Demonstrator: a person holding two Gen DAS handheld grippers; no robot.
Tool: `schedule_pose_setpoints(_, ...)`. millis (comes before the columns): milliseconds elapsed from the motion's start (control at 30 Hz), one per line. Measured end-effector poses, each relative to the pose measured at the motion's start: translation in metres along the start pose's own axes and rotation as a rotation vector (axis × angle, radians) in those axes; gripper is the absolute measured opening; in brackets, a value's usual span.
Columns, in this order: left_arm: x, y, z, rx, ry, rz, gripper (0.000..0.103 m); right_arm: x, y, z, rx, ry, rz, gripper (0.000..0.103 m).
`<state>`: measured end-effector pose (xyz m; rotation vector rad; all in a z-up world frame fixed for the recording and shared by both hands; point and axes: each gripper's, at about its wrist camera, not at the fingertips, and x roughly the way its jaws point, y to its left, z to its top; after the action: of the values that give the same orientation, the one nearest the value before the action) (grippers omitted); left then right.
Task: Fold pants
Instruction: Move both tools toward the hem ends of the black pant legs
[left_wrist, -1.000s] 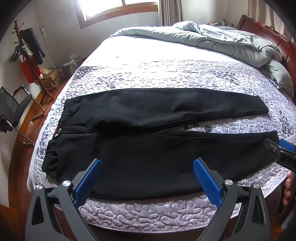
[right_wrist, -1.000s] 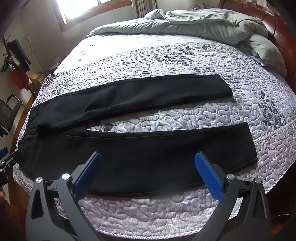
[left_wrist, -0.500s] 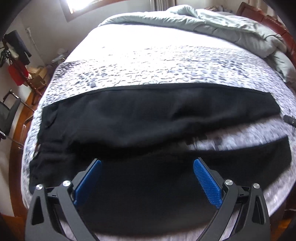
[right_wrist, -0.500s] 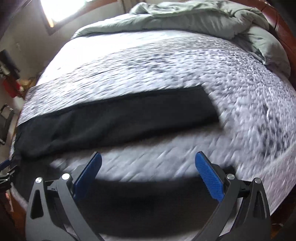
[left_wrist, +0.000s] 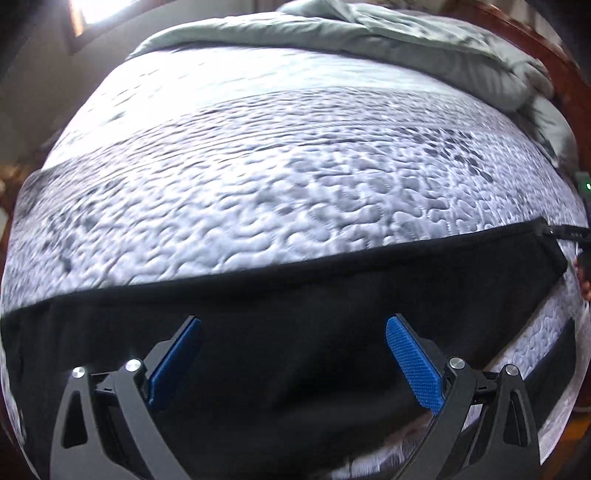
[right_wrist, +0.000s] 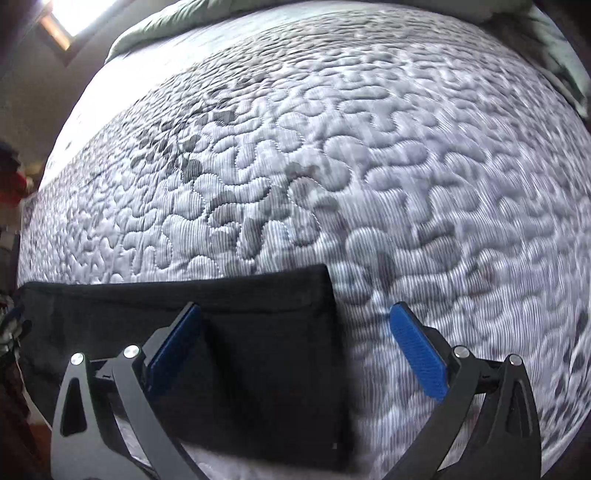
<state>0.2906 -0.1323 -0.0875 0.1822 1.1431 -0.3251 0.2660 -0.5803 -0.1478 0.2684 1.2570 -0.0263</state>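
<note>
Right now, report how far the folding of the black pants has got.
Done: nothing folded yet; the black fabric pants lie spread flat on the grey quilted bedspread, with a strip of quilt showing between the legs at the right. In hand: the left gripper and right gripper are both open, low over the fabric, the right one at a leg's cuff end. Left: gripping and every fold.

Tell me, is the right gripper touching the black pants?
Cannot tell. In the right wrist view the open right gripper overlaps the black pants, but no contact or gap shows.
</note>
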Motion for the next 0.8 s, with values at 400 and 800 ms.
schedule_pose_setpoints(400, 0.052, -0.033, 0.045, 0.252, 0.066, -0.205, 0.099, -0.045, -0.001, -0.006, -0.143, -0.093, 0.121, 0.007)
schedule_pose_setpoints(800, 0.083, -0.064, 0.077, 0.541, 0.197, -0.462, 0.099, -0.132, 0.000, -0.021, -0.209, -0.334, 0.297, 0.007)
